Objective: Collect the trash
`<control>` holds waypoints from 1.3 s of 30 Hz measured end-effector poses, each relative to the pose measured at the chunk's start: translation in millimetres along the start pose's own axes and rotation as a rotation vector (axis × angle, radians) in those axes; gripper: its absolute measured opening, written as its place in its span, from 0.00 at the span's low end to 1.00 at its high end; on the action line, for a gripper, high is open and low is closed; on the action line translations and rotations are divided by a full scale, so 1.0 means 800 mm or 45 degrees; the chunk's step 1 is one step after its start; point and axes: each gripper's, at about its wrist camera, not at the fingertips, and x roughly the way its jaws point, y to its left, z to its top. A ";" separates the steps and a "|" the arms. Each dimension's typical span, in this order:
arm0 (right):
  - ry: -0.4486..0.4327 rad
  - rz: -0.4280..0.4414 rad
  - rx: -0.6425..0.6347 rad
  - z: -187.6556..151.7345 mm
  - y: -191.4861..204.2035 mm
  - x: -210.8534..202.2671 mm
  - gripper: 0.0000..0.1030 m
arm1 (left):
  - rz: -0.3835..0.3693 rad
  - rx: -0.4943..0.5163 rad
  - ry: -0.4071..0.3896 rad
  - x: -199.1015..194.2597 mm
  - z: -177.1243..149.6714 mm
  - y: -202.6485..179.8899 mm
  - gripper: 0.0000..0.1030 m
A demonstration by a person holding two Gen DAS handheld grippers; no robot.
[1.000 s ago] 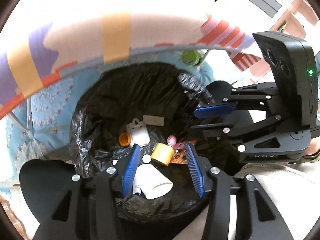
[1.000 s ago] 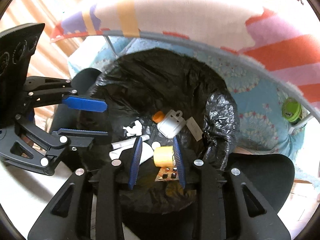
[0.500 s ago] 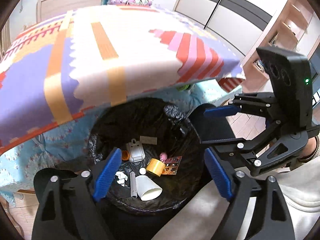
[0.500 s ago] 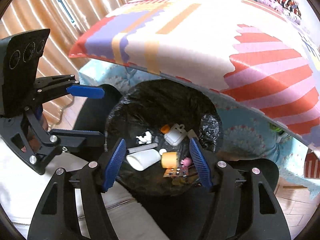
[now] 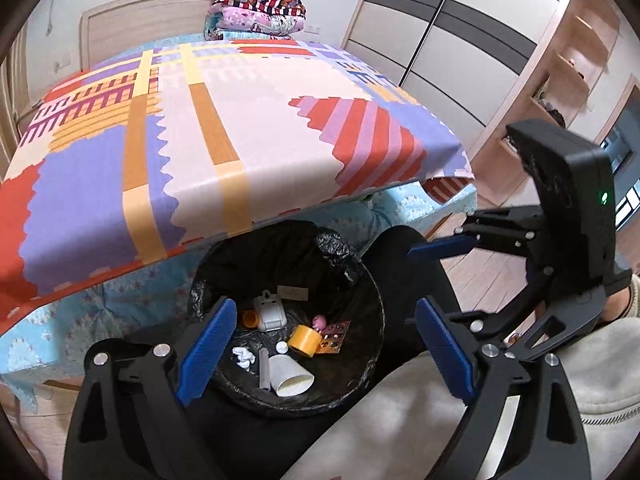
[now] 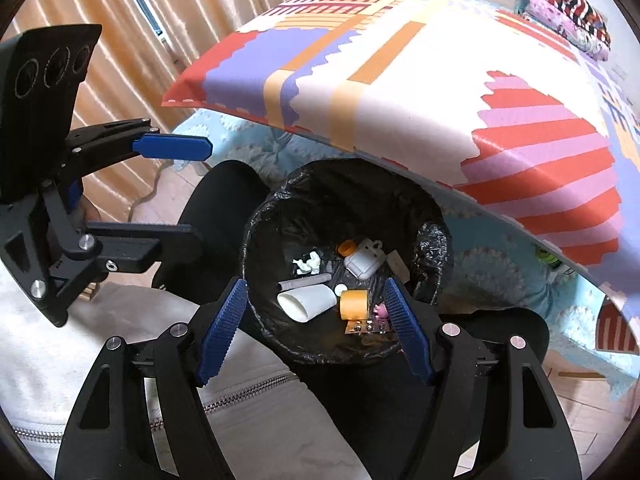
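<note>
A bin lined with a black bag (image 5: 360, 272) (image 6: 256, 240) stands below the table edge. Inside lie a white paper cup (image 5: 290, 376) (image 6: 310, 301), a yellow tape roll (image 5: 305, 339) (image 6: 353, 304), a white plastic case (image 5: 271, 312) (image 6: 364, 260), an orange cap (image 5: 251, 317), crumpled paper (image 5: 244, 357) and a blister pack (image 5: 334, 336). My left gripper (image 5: 324, 352) is open and empty, held above the bin. My right gripper (image 6: 316, 328) is open and empty above the bin too; it also shows at the right of the left wrist view (image 5: 452, 276).
A table with a colourful patterned mat (image 5: 200, 132) (image 6: 400, 92) overhangs the bin. Folded blankets (image 5: 260, 8) lie at its far end. Wardrobe doors (image 5: 460, 40) stand at the right, curtains (image 6: 120, 60) at the left. The person's legs (image 6: 120, 340) are beside the bin.
Both grippers have risen up and away from inside the bin and opened wide. The yellow tape roll and paper cup stay in the bin.
</note>
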 end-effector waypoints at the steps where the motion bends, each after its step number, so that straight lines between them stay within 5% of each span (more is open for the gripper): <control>1: -0.002 -0.003 0.002 0.000 0.001 -0.003 0.69 | -0.004 0.001 0.001 -0.002 -0.001 -0.002 0.85; 39: -0.008 0.005 -0.005 -0.003 0.005 -0.011 0.69 | -0.053 0.018 0.026 0.004 -0.010 -0.006 0.85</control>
